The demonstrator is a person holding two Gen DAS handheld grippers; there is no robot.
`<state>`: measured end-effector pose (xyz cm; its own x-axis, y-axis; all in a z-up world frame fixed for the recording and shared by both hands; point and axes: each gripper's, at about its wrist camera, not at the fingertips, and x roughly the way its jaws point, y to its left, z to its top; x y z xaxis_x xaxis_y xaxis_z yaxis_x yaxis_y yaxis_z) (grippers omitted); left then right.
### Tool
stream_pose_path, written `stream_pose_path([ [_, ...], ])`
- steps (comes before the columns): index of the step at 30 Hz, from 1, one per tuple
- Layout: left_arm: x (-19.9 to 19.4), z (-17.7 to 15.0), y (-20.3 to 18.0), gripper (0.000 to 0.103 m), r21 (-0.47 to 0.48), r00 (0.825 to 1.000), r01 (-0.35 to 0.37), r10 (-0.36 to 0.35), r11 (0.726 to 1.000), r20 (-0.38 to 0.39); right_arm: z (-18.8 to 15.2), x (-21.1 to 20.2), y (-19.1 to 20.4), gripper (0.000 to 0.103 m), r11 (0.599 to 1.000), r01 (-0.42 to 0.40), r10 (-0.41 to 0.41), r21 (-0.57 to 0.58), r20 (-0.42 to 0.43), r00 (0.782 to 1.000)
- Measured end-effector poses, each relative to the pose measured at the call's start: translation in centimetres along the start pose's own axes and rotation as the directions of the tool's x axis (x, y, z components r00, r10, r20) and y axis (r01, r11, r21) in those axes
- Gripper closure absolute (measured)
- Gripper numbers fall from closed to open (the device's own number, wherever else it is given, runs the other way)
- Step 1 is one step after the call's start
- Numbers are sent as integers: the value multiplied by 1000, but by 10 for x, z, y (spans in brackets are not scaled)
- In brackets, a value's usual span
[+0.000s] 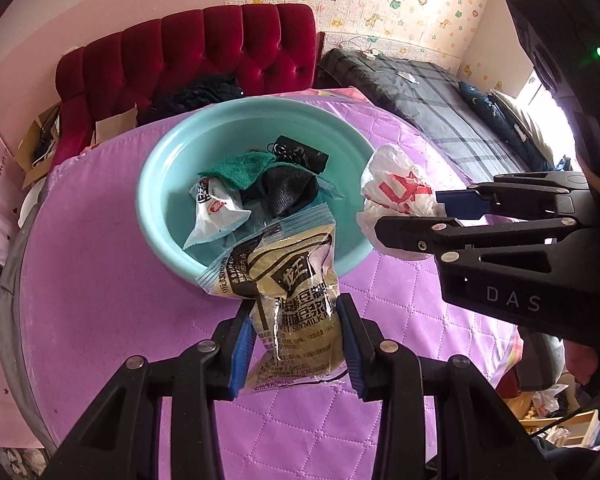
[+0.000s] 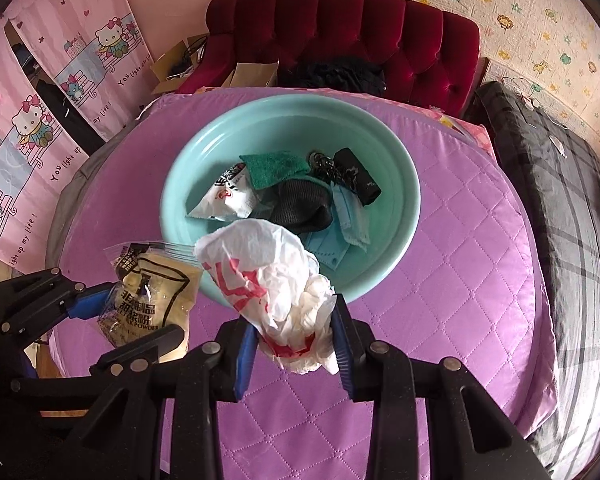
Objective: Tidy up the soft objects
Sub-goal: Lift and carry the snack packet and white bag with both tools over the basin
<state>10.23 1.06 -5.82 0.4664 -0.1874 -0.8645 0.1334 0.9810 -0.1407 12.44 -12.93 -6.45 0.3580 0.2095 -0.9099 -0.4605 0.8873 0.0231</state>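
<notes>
My left gripper (image 1: 296, 344) is shut on a clear soymilk powder packet (image 1: 296, 280), held above the purple quilt just before the near rim of a teal basin (image 1: 156, 184). My right gripper (image 2: 296, 344) is shut on a crumpled white plastic bag with red print (image 2: 268, 268), held at the basin's (image 2: 404, 184) near rim. The bag (image 1: 396, 192) and right gripper (image 1: 440, 216) show at right in the left wrist view. The packet (image 2: 152, 292) and left gripper (image 2: 112, 312) show at left in the right wrist view. The basin holds a green cloth (image 2: 276, 166), a white snack packet (image 2: 228, 196), a dark knit item (image 2: 300, 204), blue face masks (image 2: 352, 216) and a black pouch (image 2: 360, 176).
The basin sits on a round table covered with a purple quilt (image 2: 460, 240). A red tufted sofa (image 2: 340, 28) stands behind it, a bed with a dark plaid cover (image 2: 560, 184) to the right, pink cartoon curtains (image 2: 40, 120) to the left.
</notes>
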Motion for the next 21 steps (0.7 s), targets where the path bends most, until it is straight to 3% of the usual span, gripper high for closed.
stream_pose_path([
  [21,42,72,19,60,33,999,-37,37,999,-2,76,31,-32,65,998,3,-4,56,5,1000],
])
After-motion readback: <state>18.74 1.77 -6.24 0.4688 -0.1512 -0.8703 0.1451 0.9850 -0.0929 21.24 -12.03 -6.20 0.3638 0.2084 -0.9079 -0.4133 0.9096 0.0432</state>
